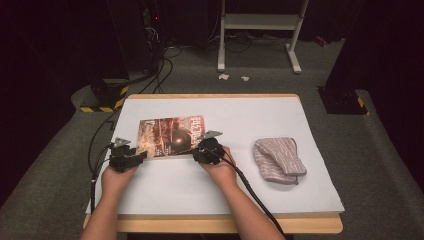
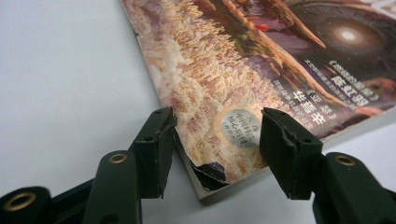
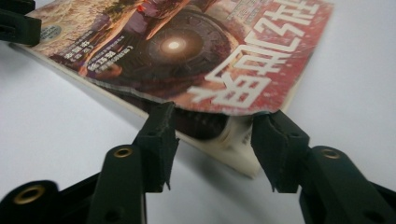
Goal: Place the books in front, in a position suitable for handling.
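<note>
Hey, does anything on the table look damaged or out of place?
Yes: the magazine has a torn, curled cover corner, seen between the left gripper jaws, and it lies askew on the white table.

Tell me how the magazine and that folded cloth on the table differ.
The magazine is flat, glossy and printed in reds and browns; the cloth is soft, pale and striped, folded into a thick bundle. The magazine lies left of centre with the left tool and the right tool at its near corners, one corner cover curling up; the cloth lies alone at the right. Both rest on the white table.
</note>
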